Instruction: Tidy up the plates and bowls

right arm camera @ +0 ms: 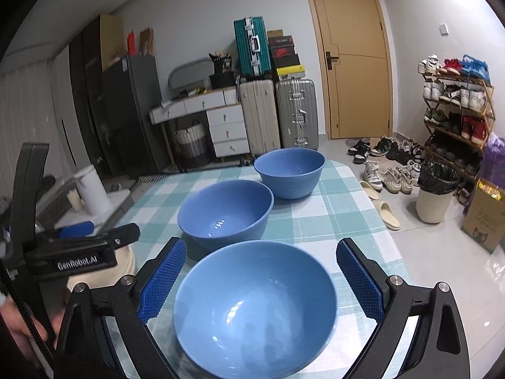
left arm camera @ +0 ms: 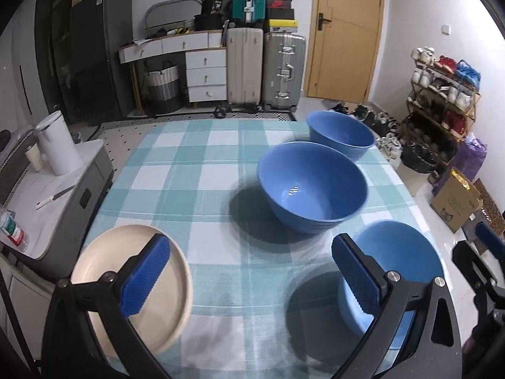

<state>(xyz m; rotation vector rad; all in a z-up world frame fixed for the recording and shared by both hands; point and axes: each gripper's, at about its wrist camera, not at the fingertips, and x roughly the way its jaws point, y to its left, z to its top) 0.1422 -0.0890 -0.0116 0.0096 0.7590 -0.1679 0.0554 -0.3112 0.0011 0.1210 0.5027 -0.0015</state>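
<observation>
Three blue bowls stand on the checked tablecloth (left arm camera: 189,170): a far bowl (left arm camera: 342,137), a middle bowl (left arm camera: 312,189) and a near bowl (left arm camera: 404,252) at the right front. A cream plate (left arm camera: 94,271) lies at the left front corner. My left gripper (left arm camera: 251,274) hangs open above the cloth, its left finger over the plate and its right finger in front of the near bowl. In the right wrist view my right gripper (right arm camera: 262,281) is wide open with the near bowl (right arm camera: 255,309) between its fingers, apparently untouched. Beyond it are the middle bowl (right arm camera: 225,211) and the far bowl (right arm camera: 290,172).
A grey side cabinet (left arm camera: 72,195) carrying a white kettle (left arm camera: 60,145) and a bottle (left arm camera: 12,227) stands just left of the table. Right of the table, on the floor, are a bin (right arm camera: 437,189), a cardboard box (right arm camera: 483,218), loose shoes and a shoe rack (right arm camera: 457,104).
</observation>
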